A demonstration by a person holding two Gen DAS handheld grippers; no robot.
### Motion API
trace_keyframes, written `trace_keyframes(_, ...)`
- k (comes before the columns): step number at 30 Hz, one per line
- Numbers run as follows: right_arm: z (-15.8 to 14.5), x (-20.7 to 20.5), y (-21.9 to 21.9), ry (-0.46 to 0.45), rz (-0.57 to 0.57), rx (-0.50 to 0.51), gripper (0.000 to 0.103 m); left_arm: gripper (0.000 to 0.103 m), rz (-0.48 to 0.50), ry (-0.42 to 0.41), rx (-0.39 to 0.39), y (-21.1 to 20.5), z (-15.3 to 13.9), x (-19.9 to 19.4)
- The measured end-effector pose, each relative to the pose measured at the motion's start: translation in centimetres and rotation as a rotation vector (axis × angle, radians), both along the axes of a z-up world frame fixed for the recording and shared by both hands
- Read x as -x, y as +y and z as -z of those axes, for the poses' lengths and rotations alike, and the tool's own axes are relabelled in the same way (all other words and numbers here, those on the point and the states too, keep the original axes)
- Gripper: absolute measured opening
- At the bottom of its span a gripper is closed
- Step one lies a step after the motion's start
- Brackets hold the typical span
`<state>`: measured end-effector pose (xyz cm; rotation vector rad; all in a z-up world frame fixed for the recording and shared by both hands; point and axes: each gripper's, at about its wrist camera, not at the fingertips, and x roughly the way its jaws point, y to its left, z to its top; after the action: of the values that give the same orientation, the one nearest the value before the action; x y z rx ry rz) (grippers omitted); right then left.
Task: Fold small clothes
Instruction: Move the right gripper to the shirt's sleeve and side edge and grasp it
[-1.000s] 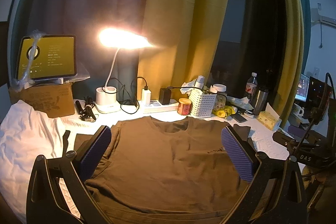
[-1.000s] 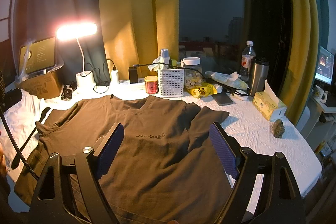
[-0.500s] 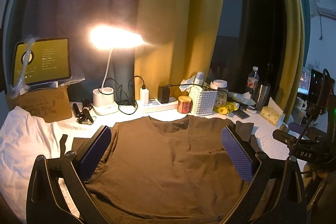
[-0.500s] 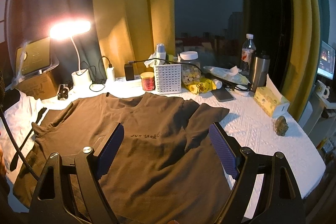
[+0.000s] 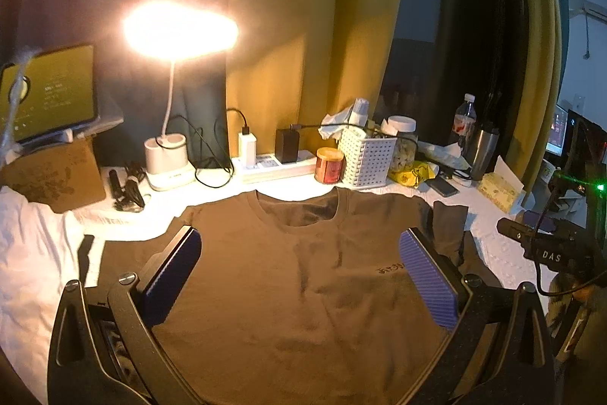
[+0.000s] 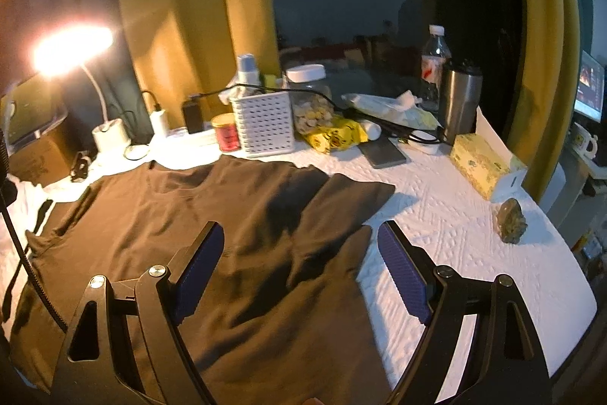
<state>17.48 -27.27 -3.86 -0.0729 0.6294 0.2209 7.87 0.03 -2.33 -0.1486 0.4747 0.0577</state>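
A brown T-shirt (image 5: 299, 291) lies spread face up on the white table cover, its collar toward the lamp. My left gripper (image 5: 299, 245) hovers open above the chest of the shirt, nothing between its blue pads. In the right wrist view the same T-shirt (image 6: 212, 215) fills the left and middle, with its right sleeve (image 6: 353, 200) lying flat on the cover. Open and holding nothing, my right gripper (image 6: 299, 238) hangs over the sleeve-side edge of the shirt, its right pad above the white cover. The other gripper's body (image 5: 546, 249) shows at the right edge of the left wrist view.
Along the back stand a lit desk lamp (image 5: 178, 33), power strip (image 5: 277, 166), red tin (image 6: 226, 137), white basket (image 6: 263, 122), jar, bottle (image 6: 434, 63) and steel tumbler (image 6: 461, 101). A phone (image 6: 381, 152), tissue box (image 6: 485, 164) and stone (image 6: 512, 221) lie right. White cloth (image 5: 26, 260) is heaped left.
Both grippers have stayed open. The right wrist view has swung to the right, from over the shirt's chest print to its sleeve side. The left view has shifted slightly rightward.
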Motion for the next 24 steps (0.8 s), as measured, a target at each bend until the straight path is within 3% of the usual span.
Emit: trace_keyframes(24, 4.6, -12.8, -3.4, 0.131, 0.0, 0.063, 0.086, 0.102, -0.066, 0.164, 0.005, 1.4, 4.1, -9.7)
